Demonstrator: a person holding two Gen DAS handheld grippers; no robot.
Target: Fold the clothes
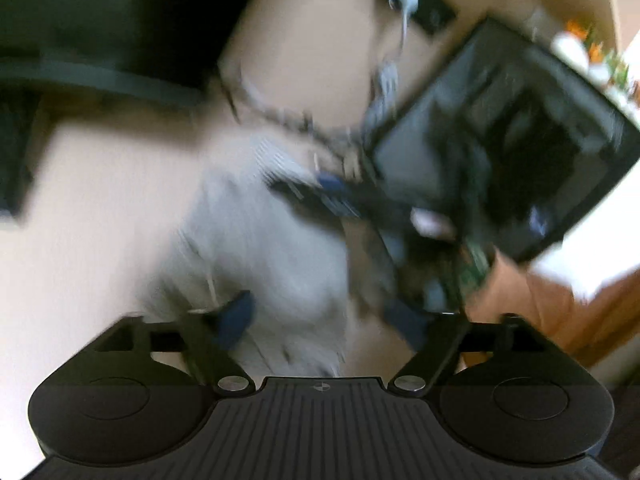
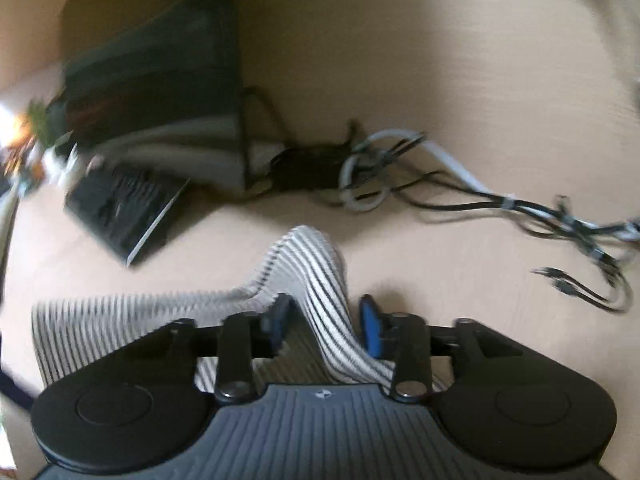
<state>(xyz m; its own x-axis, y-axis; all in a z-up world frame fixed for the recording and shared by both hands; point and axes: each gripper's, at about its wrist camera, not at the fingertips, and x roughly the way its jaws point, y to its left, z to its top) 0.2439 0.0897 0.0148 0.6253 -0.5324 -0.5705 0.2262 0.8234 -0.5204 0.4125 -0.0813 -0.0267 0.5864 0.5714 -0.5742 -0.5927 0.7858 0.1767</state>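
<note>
A grey-and-white striped cloth (image 2: 304, 264) lies on the beige table (image 2: 460, 80). One fold of it rises as a ridge and runs back between the blue pads (image 2: 370, 328) of my right gripper (image 2: 326, 322). The jaws stand partly apart, with a gap showing beside the right pad. The left wrist view is badly blurred. There the same cloth (image 1: 260, 248) lies under my left gripper (image 1: 320, 320), whose blue pads (image 1: 236, 316) are spread wide and hold nothing. Beyond the cloth, a dark blurred shape with blue parts appears to be my right gripper (image 1: 336, 196).
A dark screen (image 2: 160, 80) on a stand and a black keyboard (image 2: 124, 212) sit at the back left. A tangle of grey and black cables (image 2: 380, 176) trails off to the right (image 2: 580, 232). The left wrist view shows the dark screen (image 1: 500, 140) tilted at right.
</note>
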